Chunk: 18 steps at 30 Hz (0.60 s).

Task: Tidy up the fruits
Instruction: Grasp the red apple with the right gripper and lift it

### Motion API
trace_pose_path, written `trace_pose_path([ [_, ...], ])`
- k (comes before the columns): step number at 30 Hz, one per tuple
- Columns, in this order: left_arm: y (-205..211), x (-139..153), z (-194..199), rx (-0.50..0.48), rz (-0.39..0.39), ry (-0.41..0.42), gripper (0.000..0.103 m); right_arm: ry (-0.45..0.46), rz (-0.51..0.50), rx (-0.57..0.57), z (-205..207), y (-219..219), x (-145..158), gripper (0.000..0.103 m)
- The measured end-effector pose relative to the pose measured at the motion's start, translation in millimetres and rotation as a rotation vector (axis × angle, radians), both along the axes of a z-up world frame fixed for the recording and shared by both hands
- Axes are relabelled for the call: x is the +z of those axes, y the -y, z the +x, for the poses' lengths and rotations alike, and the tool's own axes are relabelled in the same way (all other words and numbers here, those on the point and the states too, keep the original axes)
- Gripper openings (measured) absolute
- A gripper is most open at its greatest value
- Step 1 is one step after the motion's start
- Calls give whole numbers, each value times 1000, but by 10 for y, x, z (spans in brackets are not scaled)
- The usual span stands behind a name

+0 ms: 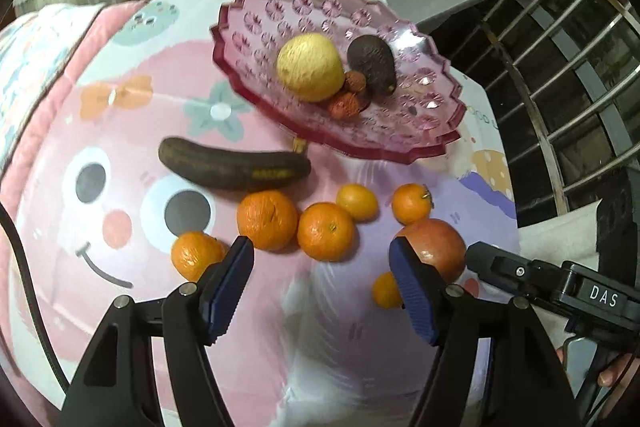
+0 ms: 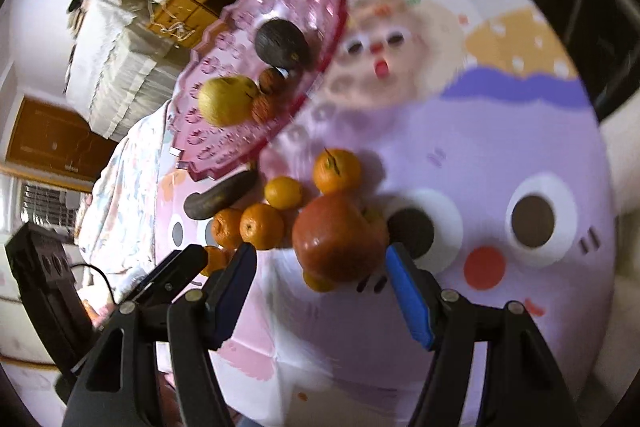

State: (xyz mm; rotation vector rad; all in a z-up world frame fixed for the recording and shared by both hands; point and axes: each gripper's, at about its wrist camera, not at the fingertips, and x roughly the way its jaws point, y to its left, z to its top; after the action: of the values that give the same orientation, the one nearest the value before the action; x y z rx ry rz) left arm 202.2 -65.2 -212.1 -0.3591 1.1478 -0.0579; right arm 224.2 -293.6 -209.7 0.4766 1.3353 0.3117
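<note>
Left wrist view: the left gripper (image 1: 322,279) hovers with jaws apart and nothing between the blue pads (image 1: 224,291), above the cartoon-print cloth (image 1: 120,131). Loose fruit lies in a cluster just ahead: 5 oranges, the nearest 2 (image 1: 267,220) (image 1: 326,231) touching, plus a blackened banana (image 1: 234,169) behind them and a red apple (image 1: 434,251) beside the right pad. A small orange (image 1: 386,290) sits partly hidden behind that pad. The pink scalloped tray (image 1: 400,143) already holds a yellow pear-like fruit (image 1: 310,67), a dark avocado (image 1: 372,63) and 2 lychees (image 1: 348,105), so it reads as the collection point.

Right wrist view: the right gripper (image 2: 322,281) is likewise released and empty, its opening lined up on the apple (image 2: 338,237), probably its next pick. The tray (image 2: 224,147) stands well apart, up left; the left gripper's tip (image 2: 180,263) shows at the lower left. Both tools angle downward, likely to pick 2 fruits at once.
</note>
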Motion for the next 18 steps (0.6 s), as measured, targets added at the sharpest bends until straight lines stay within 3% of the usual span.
trace_pose_path([
  [8,25,-308,110,51,-23,-67,69,-136,17,-59,81,-30,-353,68],
  [12,62,-450,161,74,-27,-90,69,-156,27,-63,135,-54,-420,69],
  [18,159,-453,187,111,32,-66,70,-166,30,-42,182,-114,-477,70],
])
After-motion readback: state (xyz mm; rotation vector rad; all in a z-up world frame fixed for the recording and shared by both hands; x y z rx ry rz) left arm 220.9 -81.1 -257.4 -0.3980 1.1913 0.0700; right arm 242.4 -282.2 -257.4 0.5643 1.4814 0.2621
